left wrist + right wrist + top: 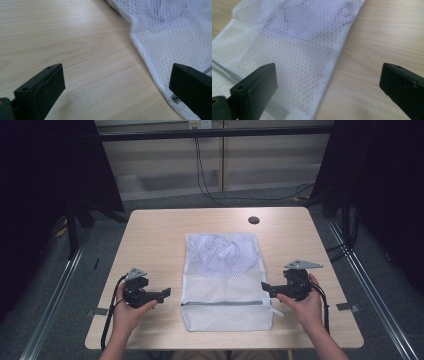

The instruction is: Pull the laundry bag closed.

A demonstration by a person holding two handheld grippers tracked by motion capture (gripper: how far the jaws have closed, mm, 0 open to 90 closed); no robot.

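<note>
A white mesh laundry bag (226,281) lies flat at the middle of a light wooden bench (150,240), its long side running away from the person seated at the near edge. A grey zipper band (225,303) crosses the bag near its close end, and a pale, crumpled item (220,254), possibly a garment, shows through the netting in the far half; the mesh blurs it too much to say more. The left gripper (165,293), held in the person's left hand (131,312), sits just beside the bag's left edge, jaws pointing toward it and spread wide. In the left gripper view the bag's hemmed edge (150,67) runs between the two black jaws, with bare bench wood under the left one and netting behind the right one; neither jaw is seen touching the fabric. The right gripper (266,288), held in the right hand (306,307), faces the bag's opposite edge at about the height of the zipper band, its jaws likewise spread. In the right gripper view the bag's side edge (332,75) falls between the jaws, mesh to one side and wood to the other. A small dark round disc (254,220) sits in the bench top near its far edge, well apart from the bag. Cables (205,175) hang down the wall beyond.
</note>
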